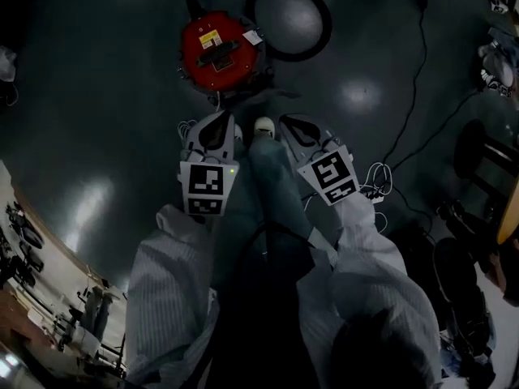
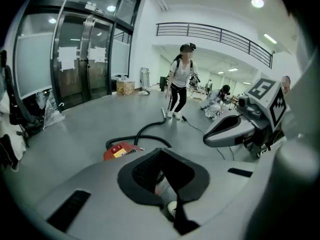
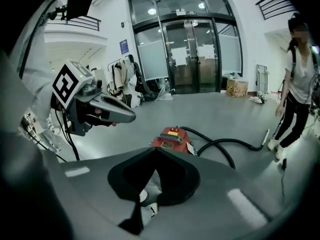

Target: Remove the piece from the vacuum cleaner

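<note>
A red canister vacuum cleaner (image 1: 219,51) stands on the dark floor ahead of me, its black hose (image 1: 292,10) looped behind it. It also shows in the left gripper view as the vacuum cleaner (image 2: 120,150) and in the right gripper view as the vacuum cleaner (image 3: 172,138), with the hose (image 3: 220,146) trailing off to the right. My left gripper (image 1: 212,132) and right gripper (image 1: 302,132) hang side by side short of the vacuum, apart from it, with my shoe (image 1: 263,126) between them. Both have their jaws together, with nothing held. The left gripper (image 2: 161,151) and right gripper (image 3: 155,150) point towards the vacuum.
A person (image 2: 180,79) walks across the hall beyond the vacuum, near the hose's wand end (image 3: 266,136). Glass doors (image 3: 192,54) stand at the far side. Black cables (image 1: 409,120) run over the floor to my right, beside dark equipment (image 1: 478,241).
</note>
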Demonstrator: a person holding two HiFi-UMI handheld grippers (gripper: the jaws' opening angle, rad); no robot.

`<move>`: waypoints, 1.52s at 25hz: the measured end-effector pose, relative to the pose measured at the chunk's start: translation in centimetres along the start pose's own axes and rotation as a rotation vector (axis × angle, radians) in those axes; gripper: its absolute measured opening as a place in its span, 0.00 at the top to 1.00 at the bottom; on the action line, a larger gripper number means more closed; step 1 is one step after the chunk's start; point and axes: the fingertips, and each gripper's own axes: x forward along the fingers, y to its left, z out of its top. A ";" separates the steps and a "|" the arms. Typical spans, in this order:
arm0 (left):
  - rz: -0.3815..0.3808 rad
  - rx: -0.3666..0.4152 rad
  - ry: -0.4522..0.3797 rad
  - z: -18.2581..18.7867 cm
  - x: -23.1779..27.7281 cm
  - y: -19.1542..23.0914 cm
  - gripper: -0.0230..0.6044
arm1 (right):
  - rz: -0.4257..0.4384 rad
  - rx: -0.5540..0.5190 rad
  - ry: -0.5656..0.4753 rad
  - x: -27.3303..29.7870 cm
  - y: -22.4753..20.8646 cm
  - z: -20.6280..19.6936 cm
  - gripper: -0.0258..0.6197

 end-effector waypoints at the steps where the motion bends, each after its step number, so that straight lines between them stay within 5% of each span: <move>1: -0.015 0.007 0.017 -1.2 2.0 0.4 0.96 | 0.006 -0.014 0.031 1.8 -1.0 -1.5 0.96; 5: -0.079 0.058 0.096 -5.7 8.8 3.0 0.96 | 0.015 -0.031 0.108 9.3 -4.2 -6.6 0.96; 11: -0.127 0.020 0.183 -11.2 13.6 5.4 0.96 | 0.073 -0.099 0.210 15.4 -5.3 -12.7 0.93; 22: -0.096 0.079 0.226 -14.5 18.6 7.2 0.94 | 0.273 -0.624 0.462 20.4 -5.1 -17.4 0.68; 24: -0.098 0.083 0.247 -15.2 19.3 7.0 0.85 | 0.312 -0.663 0.509 20.8 -5.1 -18.8 0.68; 30: -0.084 0.051 0.256 -15.8 19.9 7.3 0.84 | 0.316 -0.747 0.551 21.7 -5.1 -20.2 0.71; 34: -0.048 0.056 0.250 -16.0 20.0 7.7 0.84 | 0.339 -0.795 0.557 21.2 -4.8 -20.7 0.89; 38: -0.042 0.025 0.239 -16.0 20.0 7.7 0.84 | 0.313 -0.860 0.583 21.2 -4.6 -21.5 0.90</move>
